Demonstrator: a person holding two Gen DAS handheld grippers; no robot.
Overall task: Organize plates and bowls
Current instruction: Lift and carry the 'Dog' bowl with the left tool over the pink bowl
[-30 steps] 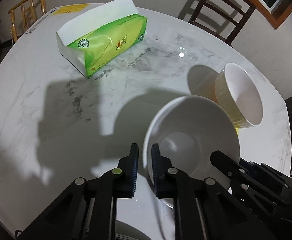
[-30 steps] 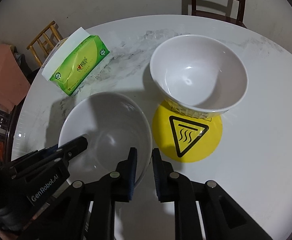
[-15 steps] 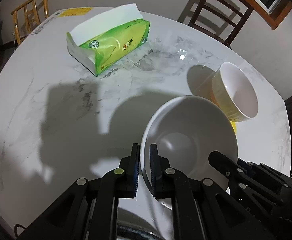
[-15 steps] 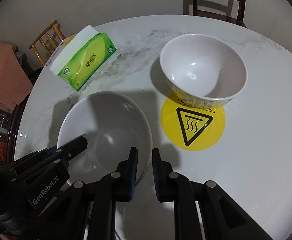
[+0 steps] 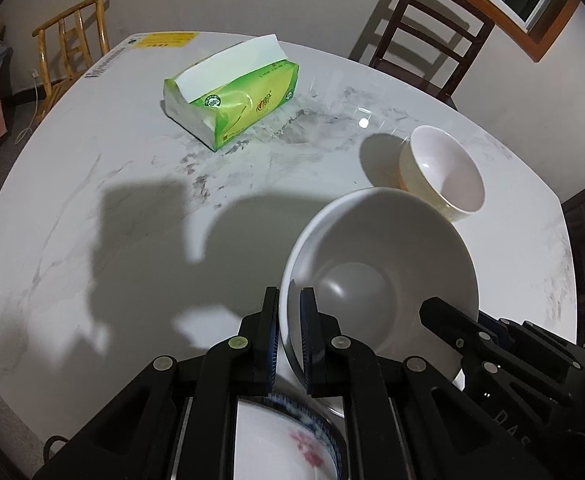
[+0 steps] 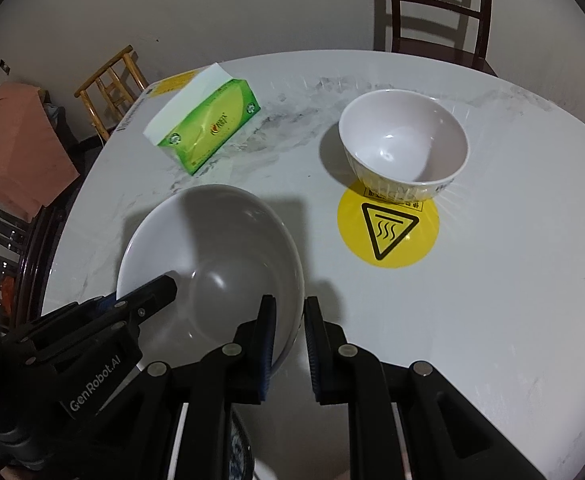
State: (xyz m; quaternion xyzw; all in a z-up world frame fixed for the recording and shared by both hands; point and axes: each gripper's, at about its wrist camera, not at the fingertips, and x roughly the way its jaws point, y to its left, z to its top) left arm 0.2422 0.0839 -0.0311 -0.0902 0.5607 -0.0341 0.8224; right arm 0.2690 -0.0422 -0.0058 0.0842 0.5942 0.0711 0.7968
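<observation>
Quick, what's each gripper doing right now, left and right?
Left gripper: shut on the rim of the large white bowl.
Right gripper: shut on the same bowl's opposite rim.

Left claw (image 5: pixel 289 338) clamped on near rim of large white bowl (image 5: pixel 376 276), one finger outside, one inside. Right claw (image 5: pixel 448 320) reaching in from lower right over the same bowl's far rim; grip there not visible. Beyond it, smaller cream bowl (image 5: pixel 446 172) on round marble worktop (image 5: pixel 92 184), partly hidden by the large bowl's rim. Green tissue pack (image 5: pixel 232 104) farther back, well apart. Below the claw, a plate (image 5: pixel 288 440) with blue rim and pink flower. Dark chair (image 5: pixel 432 48) and yellow chair (image 5: pixel 68 60) behind.
</observation>
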